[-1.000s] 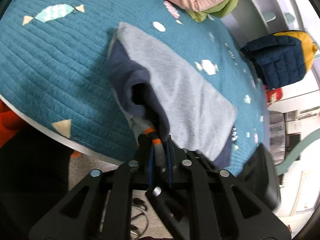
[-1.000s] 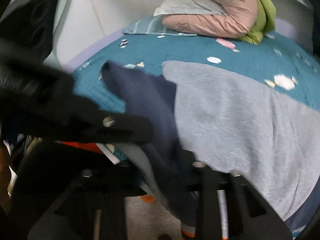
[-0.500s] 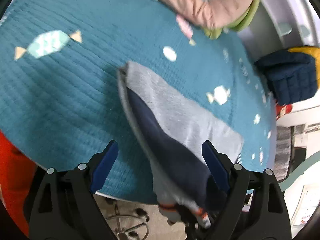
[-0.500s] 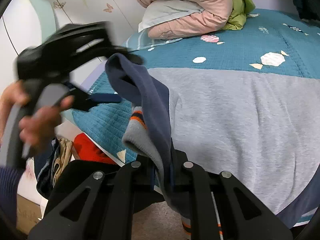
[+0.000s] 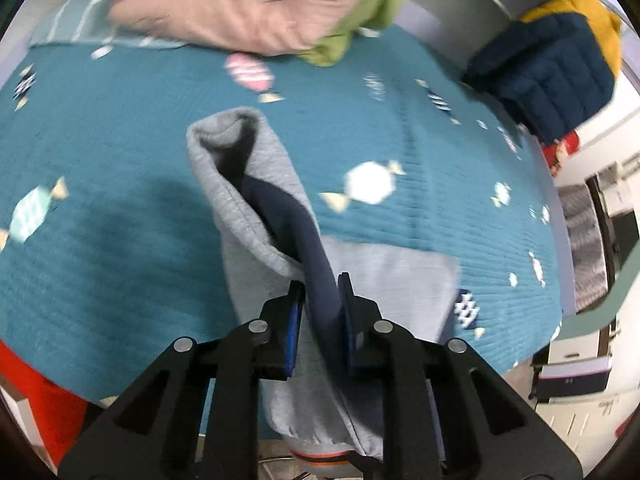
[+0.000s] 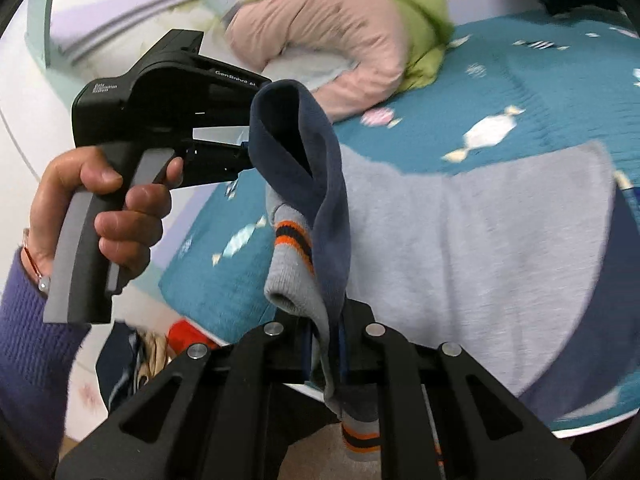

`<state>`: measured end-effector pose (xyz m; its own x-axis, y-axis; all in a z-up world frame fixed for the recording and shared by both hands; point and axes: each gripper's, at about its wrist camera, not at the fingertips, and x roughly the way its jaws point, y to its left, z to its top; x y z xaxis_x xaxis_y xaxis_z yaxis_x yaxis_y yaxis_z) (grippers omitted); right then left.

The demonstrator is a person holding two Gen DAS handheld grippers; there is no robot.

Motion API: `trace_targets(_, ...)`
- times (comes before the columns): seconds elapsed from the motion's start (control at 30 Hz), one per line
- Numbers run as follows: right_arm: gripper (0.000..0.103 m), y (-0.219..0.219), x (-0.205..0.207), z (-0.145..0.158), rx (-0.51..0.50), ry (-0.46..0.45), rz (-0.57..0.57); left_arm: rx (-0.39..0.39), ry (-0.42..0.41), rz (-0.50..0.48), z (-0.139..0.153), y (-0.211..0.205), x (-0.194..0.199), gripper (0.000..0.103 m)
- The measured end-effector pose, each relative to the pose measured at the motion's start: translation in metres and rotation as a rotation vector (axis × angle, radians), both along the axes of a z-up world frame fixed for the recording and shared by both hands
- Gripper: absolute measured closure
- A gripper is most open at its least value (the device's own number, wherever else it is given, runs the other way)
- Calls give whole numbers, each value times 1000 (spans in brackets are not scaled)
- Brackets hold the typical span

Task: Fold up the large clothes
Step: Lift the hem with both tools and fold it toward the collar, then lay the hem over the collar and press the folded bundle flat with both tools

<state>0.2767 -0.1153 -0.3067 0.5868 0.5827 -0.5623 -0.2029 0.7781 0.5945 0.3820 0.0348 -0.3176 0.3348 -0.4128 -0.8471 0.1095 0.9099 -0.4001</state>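
Sweatshirt [image 5: 256, 220] now lifted, seemingly, over teal bedspread [image 5: 100, 152].

The left hand-held gripper [image 5: 320, 320] clamps a navy fold of the grey sweatshirt [image 5: 256, 208]. The garment drapes over the teal quilted bed [image 5: 100, 140]. A pink duvet [image 5: 240, 12] lies beyond.
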Motion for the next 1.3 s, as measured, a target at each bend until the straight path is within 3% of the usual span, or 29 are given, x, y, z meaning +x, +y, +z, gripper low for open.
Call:
trace_targets(0.2, 95, -56, -13, -3, 21, 36, -135, -13, -14, -129, 10, -80, 2, 86)
trace_targets(0.4, 95, -101, -28, -13, 64, 100, -240, -6, 6, -235, -3, -152, 3, 86)
trace_targets(0.67, 95, -144, -47, -44, 105, 247, -358, 19, 85, -334, -44, -232, -2, 86)
trace_targets(0.83, 95, -153, -51, -71, 97, 363, -398, 93, 136, -398, -80, -274, -9, 86)
trace_targets(0.93, 87, -162, -56, -85, 99, 414, -427, 125, 168, -396, -99, -281, -6, 84)
trace_targets(1.03, 77, -170, -64, -85, 71, 435, -456, 56, 152, -388, -94, -275, -8, 67)
trace_targets(1.17, 74, -185, -73, -68, 18, 423, -513, -22, 9, -383, -49, -244, -17, 36)
trace_targets(1.3, 74, -191, -75, -33, -52, 306, -508, 54, -97, -306, -24, -193, -24, 34)
